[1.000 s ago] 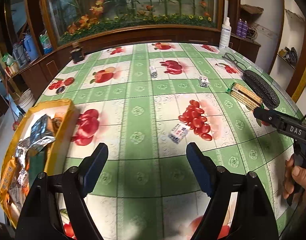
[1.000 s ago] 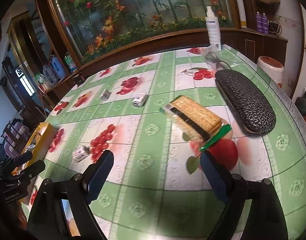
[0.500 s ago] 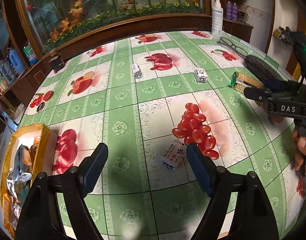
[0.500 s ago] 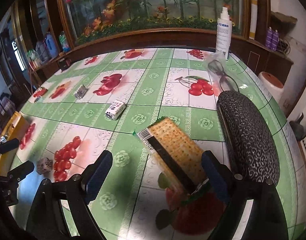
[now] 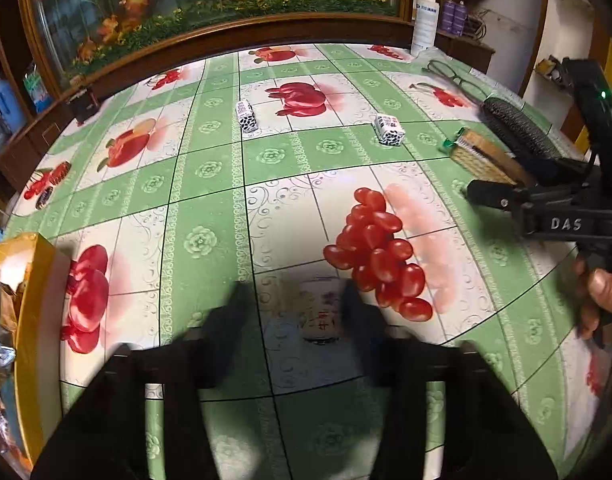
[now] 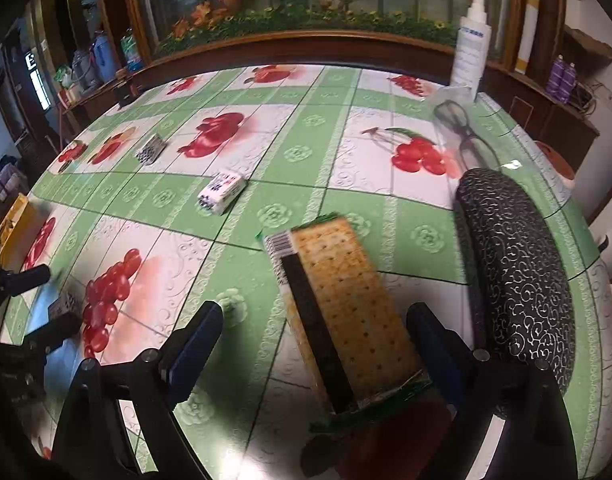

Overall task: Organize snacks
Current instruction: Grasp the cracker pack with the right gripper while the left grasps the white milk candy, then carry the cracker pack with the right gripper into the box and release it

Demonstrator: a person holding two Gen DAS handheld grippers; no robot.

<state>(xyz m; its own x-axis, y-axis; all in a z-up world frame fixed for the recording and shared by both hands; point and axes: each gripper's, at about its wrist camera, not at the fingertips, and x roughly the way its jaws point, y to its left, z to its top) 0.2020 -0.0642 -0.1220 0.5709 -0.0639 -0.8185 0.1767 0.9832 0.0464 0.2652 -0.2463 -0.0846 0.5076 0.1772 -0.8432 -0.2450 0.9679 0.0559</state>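
Observation:
A small white snack packet (image 5: 322, 312) lies beside the printed red cherry tomatoes. My left gripper (image 5: 297, 296) is down around it, blurred, its jaws closing with a gap still showing on the left side. The right wrist view shows that same left gripper (image 6: 41, 300) at the far left, packet (image 6: 63, 304) between its fingers. My right gripper (image 6: 316, 316) is open over a long cracker pack (image 6: 346, 304), which lies lengthwise between the blue pads without touching them. A yellow box (image 5: 29, 280) of snacks sits at the table's left edge.
Two more small packets (image 5: 246, 116) (image 5: 389, 130) lie farther back on the green fruit-print tablecloth. A dark patterned glasses case (image 6: 514, 272) lies just right of the cracker pack, with glasses (image 6: 466, 136) and a white spray bottle (image 6: 470, 52) behind. A hand (image 5: 602, 296) holds the right gripper.
Both grippers have moved forward and lower. The left jaws went from wide open to narrowing around the small packet. The right gripper came to straddle the cracker pack.

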